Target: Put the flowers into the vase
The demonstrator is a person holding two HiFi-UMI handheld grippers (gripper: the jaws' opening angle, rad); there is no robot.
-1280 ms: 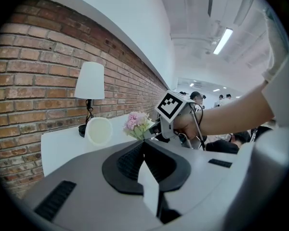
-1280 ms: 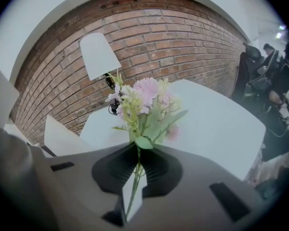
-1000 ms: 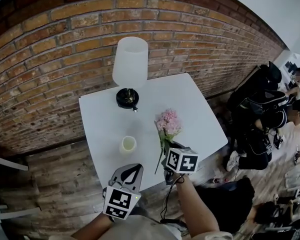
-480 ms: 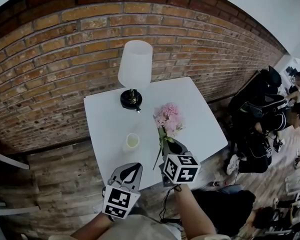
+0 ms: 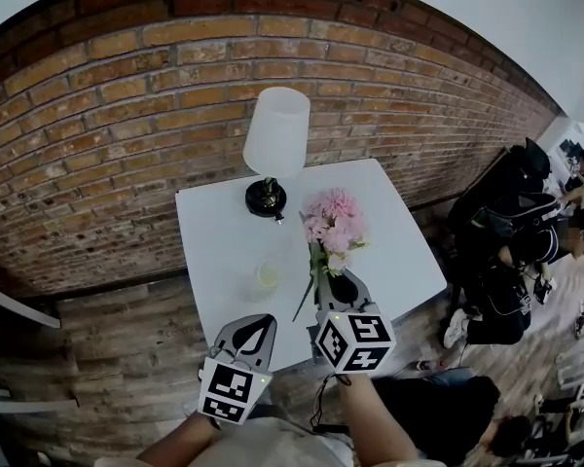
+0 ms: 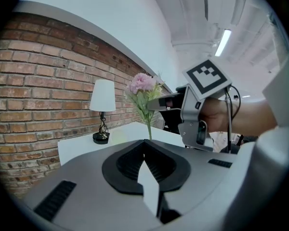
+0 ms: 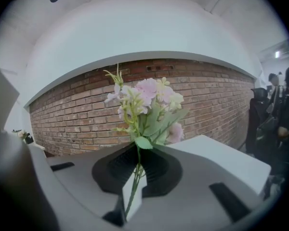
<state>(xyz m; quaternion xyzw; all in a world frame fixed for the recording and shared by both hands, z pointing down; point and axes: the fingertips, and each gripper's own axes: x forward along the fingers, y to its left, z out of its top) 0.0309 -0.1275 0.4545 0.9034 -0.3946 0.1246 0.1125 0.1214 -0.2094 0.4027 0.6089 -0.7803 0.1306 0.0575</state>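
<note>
A bunch of pink and cream flowers (image 5: 333, 220) stands upright above the white table (image 5: 399, 251), its green stems pinched in my right gripper (image 5: 333, 285), which is shut on them. In the right gripper view the blooms (image 7: 148, 104) rise just past the jaws and the stem (image 7: 134, 186) runs down between them. A small pale vase (image 5: 266, 277) sits on the table, left of the flowers and below them. My left gripper (image 5: 258, 327) hovers at the table's near edge, shut and empty. The left gripper view shows the flowers (image 6: 143, 84) held by the right gripper (image 6: 171, 101).
A table lamp with a white shade (image 5: 277, 129) and a black base (image 5: 266, 198) stands at the table's far side, near the brick wall (image 5: 127, 86). Seated people and dark bags (image 5: 511, 222) are to the right, on the wooden floor.
My right gripper has lifted the flowers higher and a little farther over the table. The left gripper has hardly shifted.
</note>
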